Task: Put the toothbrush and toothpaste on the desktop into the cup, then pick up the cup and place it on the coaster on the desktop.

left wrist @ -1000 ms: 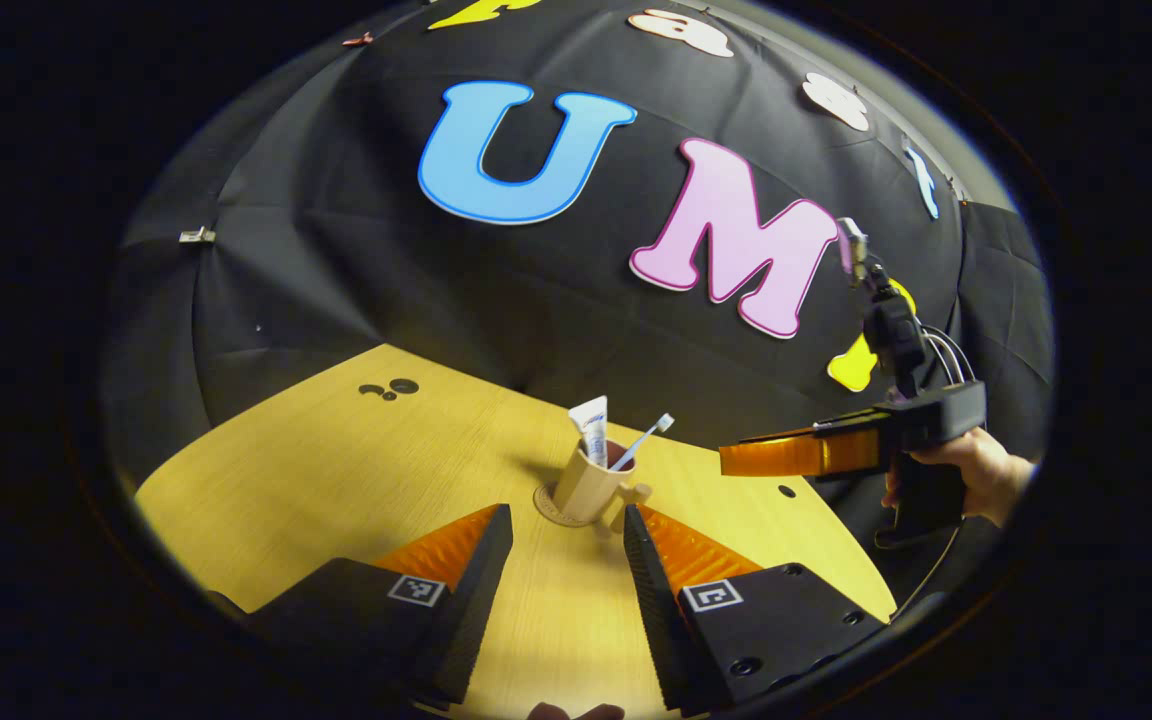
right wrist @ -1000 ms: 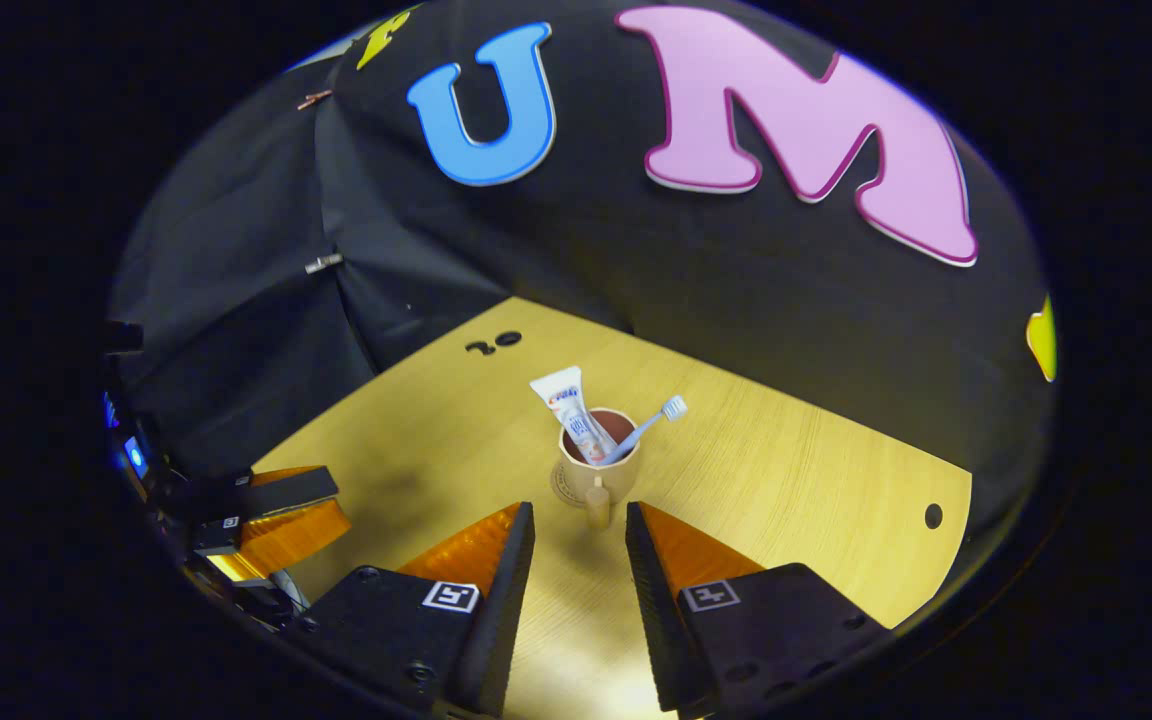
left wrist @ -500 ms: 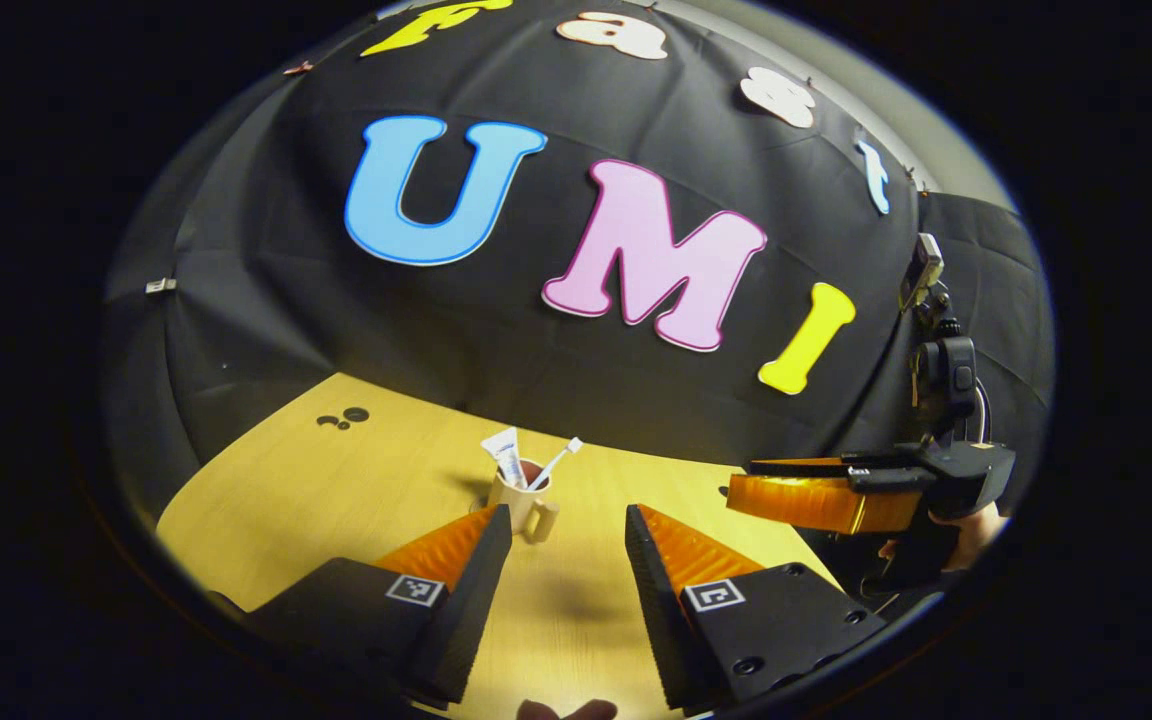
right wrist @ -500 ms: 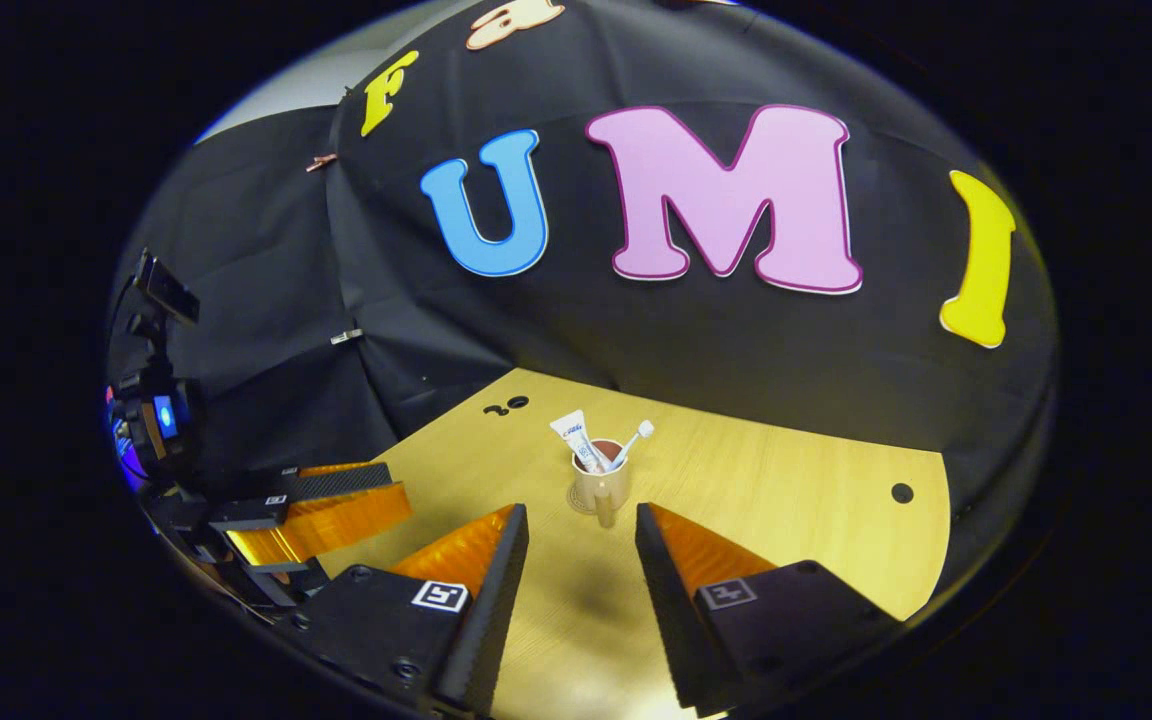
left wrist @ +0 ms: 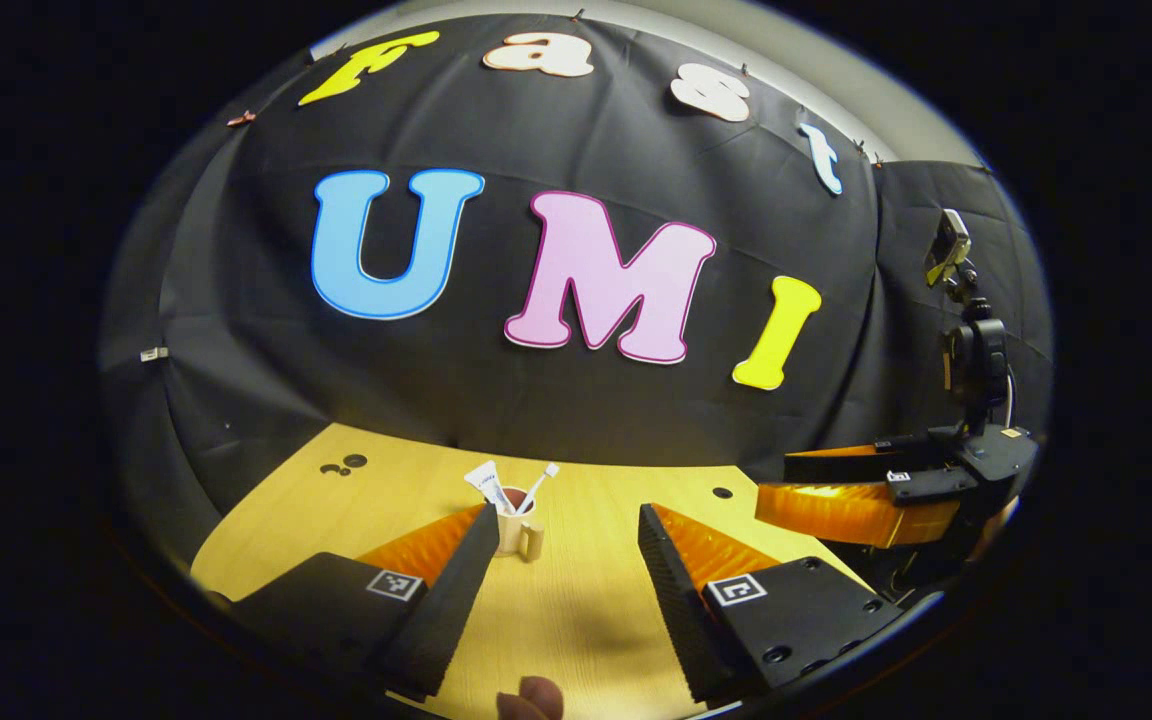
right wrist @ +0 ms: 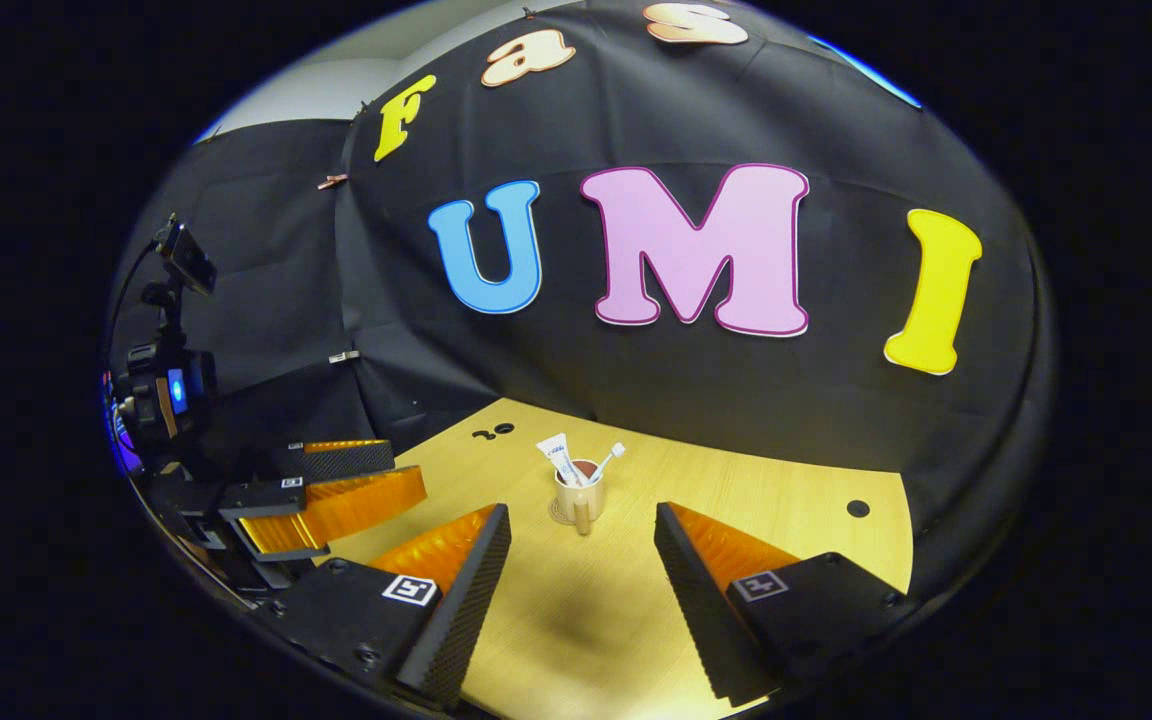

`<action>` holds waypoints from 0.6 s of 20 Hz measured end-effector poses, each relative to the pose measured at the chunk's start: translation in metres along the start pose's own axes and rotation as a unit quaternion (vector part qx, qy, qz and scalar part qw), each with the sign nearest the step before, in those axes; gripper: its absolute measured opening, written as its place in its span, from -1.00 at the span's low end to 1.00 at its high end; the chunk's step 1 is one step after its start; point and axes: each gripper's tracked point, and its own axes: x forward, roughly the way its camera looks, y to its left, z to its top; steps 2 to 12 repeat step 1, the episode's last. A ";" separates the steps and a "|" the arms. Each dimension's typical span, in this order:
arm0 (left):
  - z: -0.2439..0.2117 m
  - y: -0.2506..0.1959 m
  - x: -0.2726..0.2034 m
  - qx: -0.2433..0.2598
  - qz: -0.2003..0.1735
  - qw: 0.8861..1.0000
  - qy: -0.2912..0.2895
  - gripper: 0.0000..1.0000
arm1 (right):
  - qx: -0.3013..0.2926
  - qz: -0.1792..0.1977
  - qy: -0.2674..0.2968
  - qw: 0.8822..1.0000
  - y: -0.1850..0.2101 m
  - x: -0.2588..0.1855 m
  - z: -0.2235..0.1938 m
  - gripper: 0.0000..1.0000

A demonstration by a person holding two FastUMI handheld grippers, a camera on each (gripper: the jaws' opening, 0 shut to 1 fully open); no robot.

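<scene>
- Cup (right wrist: pixel 577 493) first: we see it standing upright on the wooden desktop (right wrist: pixel 736 490), well ahead of our right gripper (right wrist: pixel 582 530), with its handle turned toward that camera.
- Under the cup's base, in the right gripper view, we make out the rim of a round coaster (right wrist: pixel 558 515); the cup sits on it.
- Inside the cup we see the toothpaste (right wrist: pixel 556 456) leaning to the left and the toothbrush (right wrist: pixel 606 460) leaning to the right, both poking out above the rim.
- In the left gripper view we find the same cup (left wrist: pixel 516 530) just beside the tip of our left finger, partly hidden by it; the toothpaste (left wrist: pixel 487 482) and toothbrush (left wrist: pixel 540 482) rise above it.
- Our left gripper (left wrist: pixel 561 530) has its fingers spread wide with nothing between them except bare desktop (left wrist: pixel 556 610).
- Our right gripper's fingers are likewise parted and hold nothing; the cup lies beyond the tips, not touching them.
- We see the right gripper (left wrist: pixel 836 490) at the right edge of the left gripper view, off the side of the desk, fingers apart.
- We see the left gripper (right wrist: pixel 356 480) at the left of the right gripper view, also released.
</scene>
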 end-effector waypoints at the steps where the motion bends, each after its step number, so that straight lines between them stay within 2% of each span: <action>1: 0.005 0.001 -0.002 0.012 0.006 1.000 -0.009 0.78 | -0.001 -0.003 -0.005 1.000 0.000 -0.006 0.000 0.86; 12: 0.005 0.001 -0.002 0.012 0.006 1.000 -0.009 0.78 | -0.001 -0.003 -0.005 1.000 0.000 -0.006 0.000 0.86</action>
